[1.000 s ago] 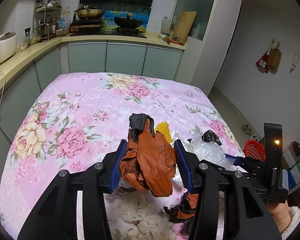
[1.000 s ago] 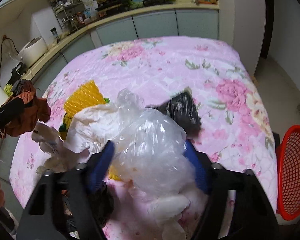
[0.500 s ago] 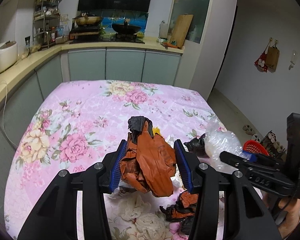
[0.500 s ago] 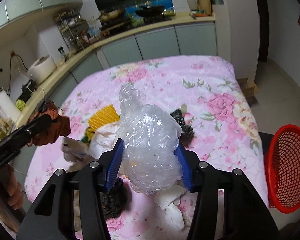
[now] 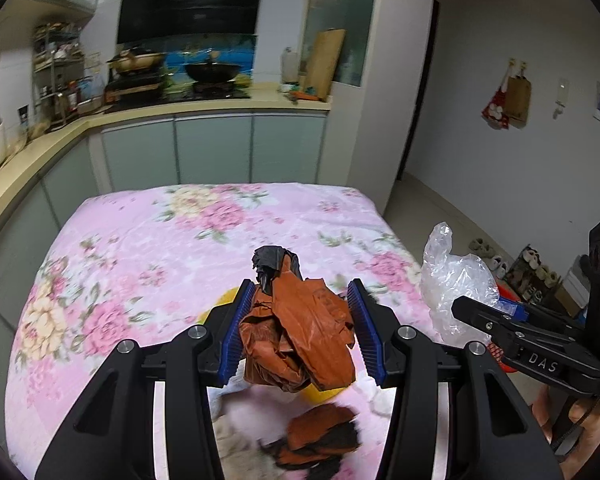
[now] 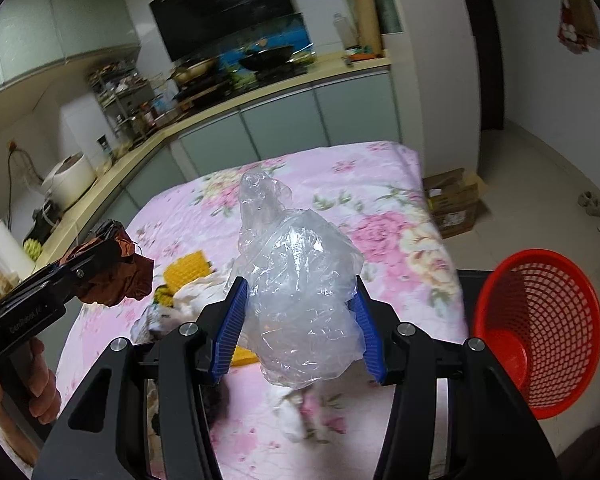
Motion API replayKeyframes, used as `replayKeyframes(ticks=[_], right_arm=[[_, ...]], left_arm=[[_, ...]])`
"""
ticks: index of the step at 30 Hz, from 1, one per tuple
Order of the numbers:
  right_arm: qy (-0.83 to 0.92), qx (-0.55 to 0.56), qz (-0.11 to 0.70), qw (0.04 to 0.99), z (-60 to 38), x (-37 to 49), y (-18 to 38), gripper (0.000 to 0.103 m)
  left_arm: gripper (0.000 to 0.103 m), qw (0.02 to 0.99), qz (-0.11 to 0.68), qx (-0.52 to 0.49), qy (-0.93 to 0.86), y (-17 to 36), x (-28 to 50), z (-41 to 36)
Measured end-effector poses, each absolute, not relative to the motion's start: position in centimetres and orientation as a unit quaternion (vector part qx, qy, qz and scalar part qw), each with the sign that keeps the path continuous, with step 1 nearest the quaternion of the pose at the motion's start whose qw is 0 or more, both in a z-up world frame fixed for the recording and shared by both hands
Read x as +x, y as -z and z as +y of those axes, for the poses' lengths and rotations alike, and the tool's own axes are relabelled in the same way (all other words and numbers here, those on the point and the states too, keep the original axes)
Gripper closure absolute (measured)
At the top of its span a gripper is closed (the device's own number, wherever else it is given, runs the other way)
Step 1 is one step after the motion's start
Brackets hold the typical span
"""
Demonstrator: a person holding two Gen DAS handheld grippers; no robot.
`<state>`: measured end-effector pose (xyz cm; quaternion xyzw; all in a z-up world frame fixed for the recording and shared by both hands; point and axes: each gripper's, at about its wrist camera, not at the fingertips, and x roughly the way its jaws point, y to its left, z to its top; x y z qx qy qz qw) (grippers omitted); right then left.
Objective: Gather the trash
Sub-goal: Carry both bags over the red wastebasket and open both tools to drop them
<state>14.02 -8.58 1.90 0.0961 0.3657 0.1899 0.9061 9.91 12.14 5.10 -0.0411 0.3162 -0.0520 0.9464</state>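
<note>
Both grippers have risen off the floral pink cloth-covered table [image 6: 380, 184] since the earlier frames, each carrying its load. Right gripper [image 6: 298, 330]: jaws have just been closing and now clamp the crumpled clear plastic bag [image 6: 300, 296], held in the air above the table's near edge. Left gripper [image 5: 300, 330]: clenched on the crumpled orange-and-black plastic bag [image 5: 300, 336], likewise lifted over the table.

To finish the step well, keep both grips firm, since thin film slips easily. Carry each bag fully over the red mesh plastic basket [image 6: 540, 332] before letting go, one at a time.

That basket stands on the floor just beside the table's right edge; its visible interior appears empty, though blur limits certainty.

Still on the table: a yellow ridged piece [image 6: 188, 270], white crumpled paper [image 6: 192, 300] and an orange-black scrap [image 5: 320, 436].
</note>
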Motion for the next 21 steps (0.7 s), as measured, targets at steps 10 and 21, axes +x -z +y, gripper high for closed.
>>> replayKeyframes(ticks=[10, 21], right_arm=[[-0.115, 0.135, 0.344, 0.922, -16.2, 13.8, -2.7, 0.053], [-0.022, 0.164, 0.336, 0.927, -24.5, 12.7, -2.0, 0.053]], left_arm=[[0.057, 0.942, 0.312, -0.017, 0.123, -5.4, 12.2, 4.9], [0.057, 0.921, 0.331, 0.012, 0.204, -4.2, 15.0, -3.8]])
